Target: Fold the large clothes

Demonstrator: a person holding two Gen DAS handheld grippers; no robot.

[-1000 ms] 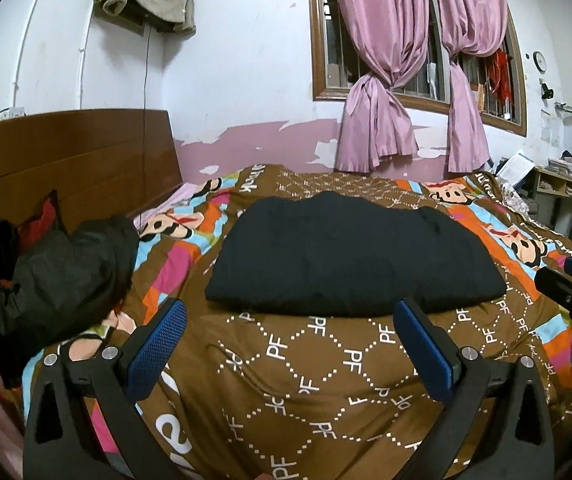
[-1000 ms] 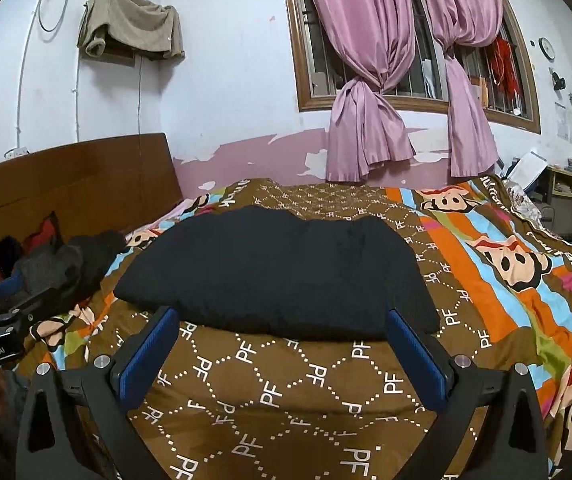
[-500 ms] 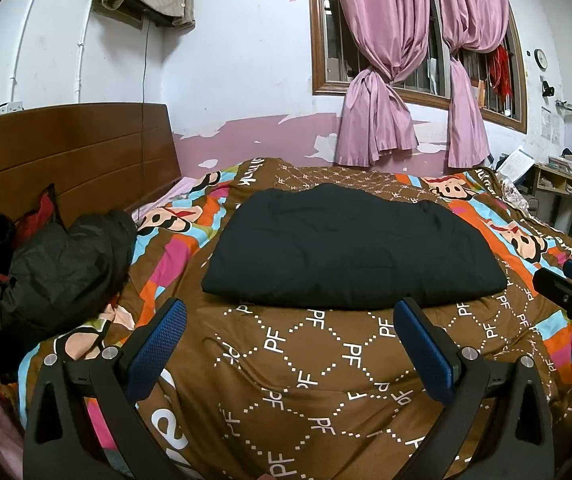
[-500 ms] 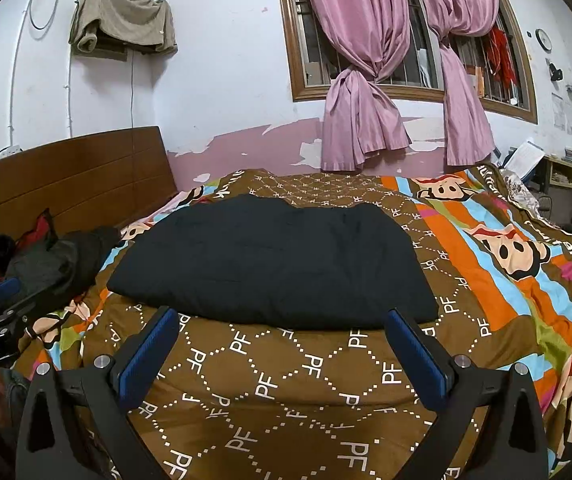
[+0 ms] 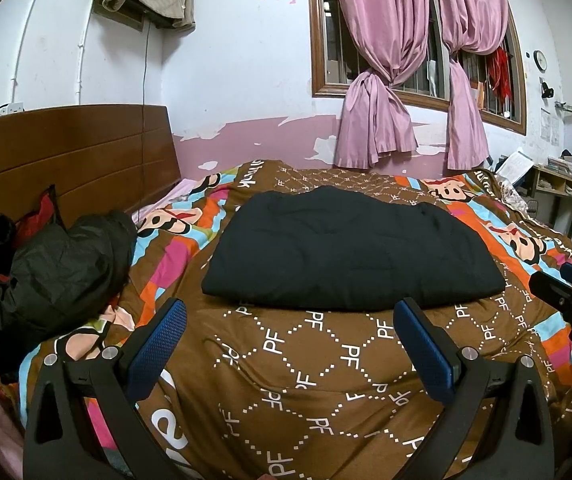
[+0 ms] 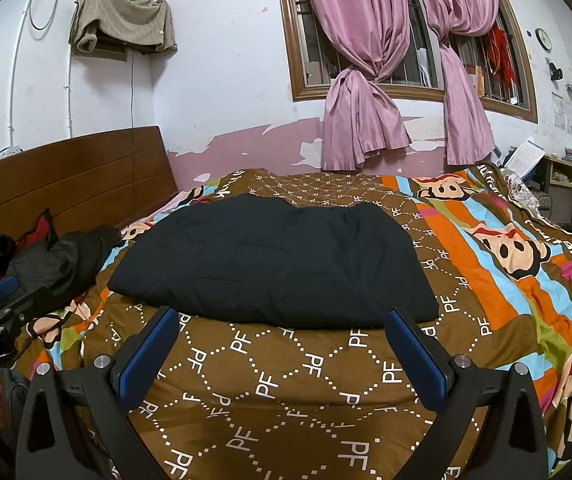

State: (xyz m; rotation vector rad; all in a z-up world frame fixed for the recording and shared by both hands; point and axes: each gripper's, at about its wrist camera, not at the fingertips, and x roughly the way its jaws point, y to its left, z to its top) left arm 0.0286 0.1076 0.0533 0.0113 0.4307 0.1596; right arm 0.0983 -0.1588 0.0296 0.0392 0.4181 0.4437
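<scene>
left gripper (image 5: 289,344): mine, bottom of frame, jaws spread wide, nothing held
right gripper (image 6: 281,346): same, bottom of frame, spread wide, empty
bedspread (image 5: 310,392): brown PF print, bare strip between my tips and the cloth
black garment (image 5: 350,248): mid-frame, dead ahead of both, flat folded slab, apart from both
long axis: left-right across frame, near edge facing me
nearer: about equal, can't call it
dark jacket pile (image 5: 62,264): left edge, by headboard

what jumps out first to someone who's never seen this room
A folded black garment lies mid-bed on a loud brown cartoon-monkey quilt. Knotted pink curtains hang at the barred window behind. Both open grippers, left and right, hover short of the garment's near edge.
</scene>
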